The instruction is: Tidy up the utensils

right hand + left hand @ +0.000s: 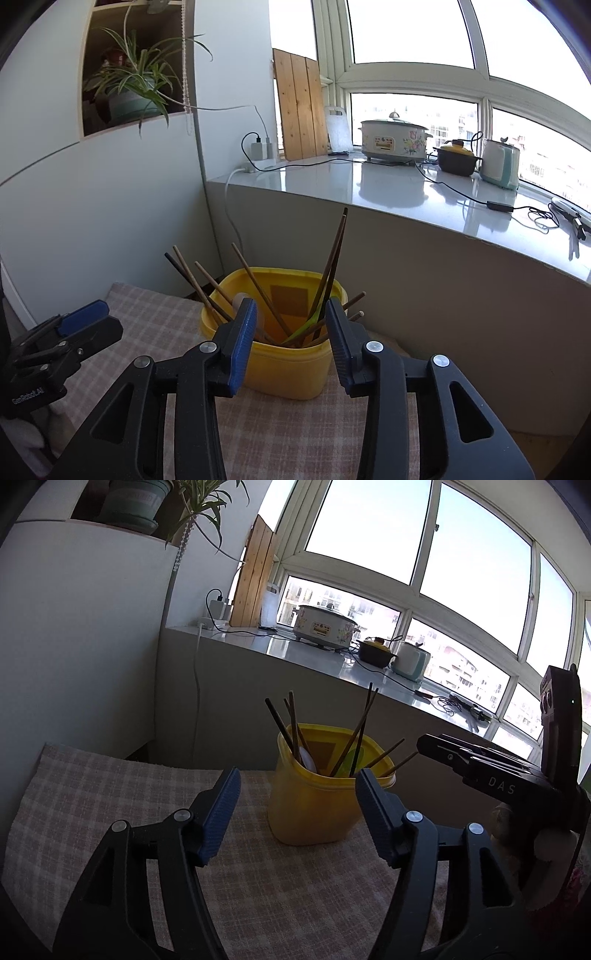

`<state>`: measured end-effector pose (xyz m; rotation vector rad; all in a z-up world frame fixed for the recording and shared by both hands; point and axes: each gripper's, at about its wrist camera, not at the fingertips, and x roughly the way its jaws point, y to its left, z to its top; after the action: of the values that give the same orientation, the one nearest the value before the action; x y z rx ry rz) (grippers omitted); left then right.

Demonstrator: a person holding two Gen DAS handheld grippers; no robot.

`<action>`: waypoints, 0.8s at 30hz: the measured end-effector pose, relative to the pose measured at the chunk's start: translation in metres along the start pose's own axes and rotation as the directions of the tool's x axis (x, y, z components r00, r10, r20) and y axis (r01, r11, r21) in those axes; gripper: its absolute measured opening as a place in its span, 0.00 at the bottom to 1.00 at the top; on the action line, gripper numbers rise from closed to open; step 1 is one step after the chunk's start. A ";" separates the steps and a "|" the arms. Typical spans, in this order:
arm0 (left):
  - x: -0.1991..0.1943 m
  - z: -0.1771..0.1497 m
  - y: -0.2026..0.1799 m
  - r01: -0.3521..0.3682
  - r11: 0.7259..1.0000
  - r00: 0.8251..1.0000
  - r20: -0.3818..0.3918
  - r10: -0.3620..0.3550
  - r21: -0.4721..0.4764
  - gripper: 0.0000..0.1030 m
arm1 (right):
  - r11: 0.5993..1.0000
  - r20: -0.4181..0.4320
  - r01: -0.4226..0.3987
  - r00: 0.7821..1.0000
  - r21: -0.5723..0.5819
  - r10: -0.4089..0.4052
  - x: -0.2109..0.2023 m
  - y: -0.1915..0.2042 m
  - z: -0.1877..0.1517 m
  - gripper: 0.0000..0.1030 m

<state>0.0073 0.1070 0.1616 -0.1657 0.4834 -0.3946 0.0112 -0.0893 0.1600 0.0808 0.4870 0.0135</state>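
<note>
A yellow plastic tub point(314, 812) stands on a checked cloth point(110, 794). It holds several dark wooden chopsticks point(291, 723), a white spoon point(307, 757) and a green utensil point(351, 762). My left gripper point(295, 786) is open and empty, just in front of the tub. My right gripper point(291, 317) is open and empty, close over the tub's point(288, 373) near rim, with the chopsticks point(332, 266) between and beyond its fingers. The right gripper also shows at the right of the left wrist view point(480, 764). The left gripper shows at the left of the right wrist view point(74, 325).
A white counter point(406, 192) runs behind the table under the windows, with a flowered cooker point(393, 142), a dark pot point(458, 158), a pale kettle point(500, 166), cables and a wooden board point(301, 110). A potted plant point(136, 88) sits in a wall niche at left.
</note>
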 end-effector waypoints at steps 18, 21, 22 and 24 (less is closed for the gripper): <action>-0.027 -0.025 -0.005 -0.103 0.993 0.994 -0.026 0.105 0.058 1.00 | 0.992 -0.003 0.102 0.995 0.071 -0.102 -0.026 -0.010 -0.035 0.79; -0.026 -0.029 -0.005 -0.113 0.991 0.993 -0.032 0.115 0.065 1.00 | 0.989 -0.011 0.130 0.991 0.070 -0.130 -0.025 -0.011 -0.040 0.79; -0.025 -0.030 -0.005 -0.117 0.991 0.992 -0.034 0.120 0.065 1.00 | 0.988 -0.015 0.137 0.991 0.071 -0.136 -0.024 -0.012 -0.042 0.79; -0.025 -0.032 -0.004 -0.132 0.989 0.990 -0.037 0.134 0.067 1.00 | 0.987 -0.026 0.144 0.990 0.078 -0.142 -0.021 -0.013 -0.045 0.79</action>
<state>-0.0297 0.1121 0.1454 -0.0625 0.5190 -0.2828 -0.0291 -0.0995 0.1292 0.1234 0.5125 -0.1459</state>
